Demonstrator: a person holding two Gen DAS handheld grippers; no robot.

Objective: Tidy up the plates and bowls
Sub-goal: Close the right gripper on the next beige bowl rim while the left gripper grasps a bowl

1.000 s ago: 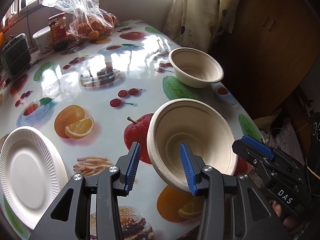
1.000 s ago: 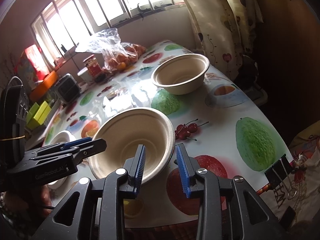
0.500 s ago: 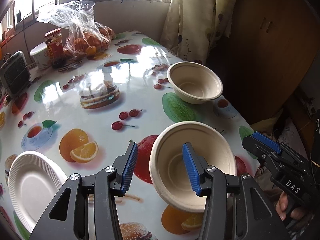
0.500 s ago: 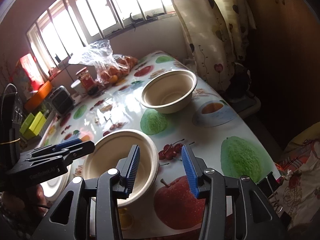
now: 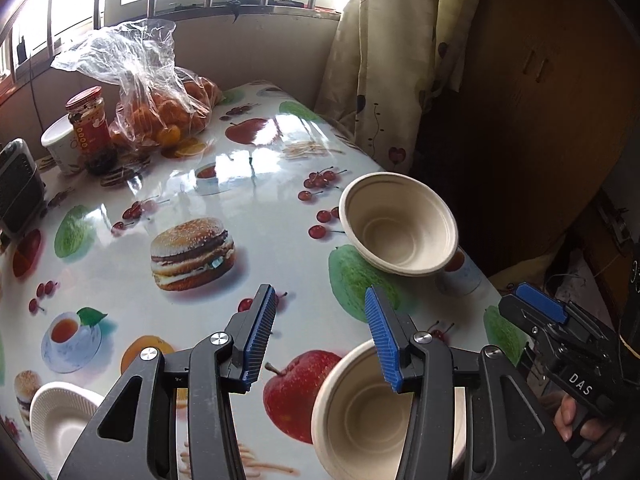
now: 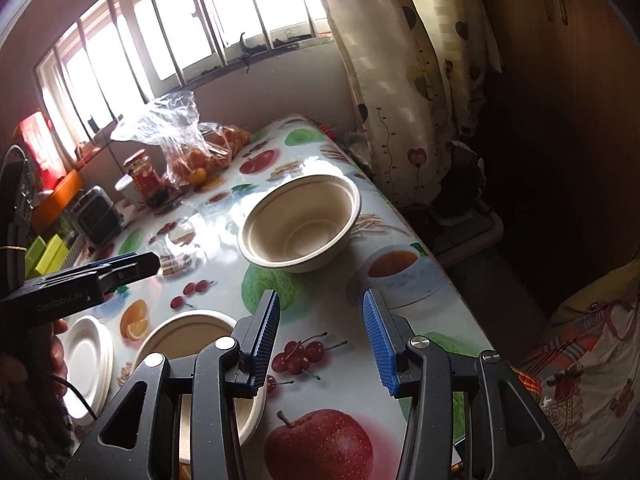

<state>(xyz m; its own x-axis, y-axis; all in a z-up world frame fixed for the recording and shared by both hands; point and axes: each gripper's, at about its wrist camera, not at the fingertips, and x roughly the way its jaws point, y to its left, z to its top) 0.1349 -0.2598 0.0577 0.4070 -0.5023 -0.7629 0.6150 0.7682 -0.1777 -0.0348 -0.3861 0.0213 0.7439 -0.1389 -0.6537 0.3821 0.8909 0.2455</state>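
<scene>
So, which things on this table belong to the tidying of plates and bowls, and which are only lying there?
For the job:
- near bowl
- far bowl
- white plates

Just lying about:
- bag of oranges
- red-lidded jar
- white cup
- small black appliance

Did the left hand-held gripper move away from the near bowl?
Yes. The left hand-held gripper pulled back; the near bowl sits lower in view.
</scene>
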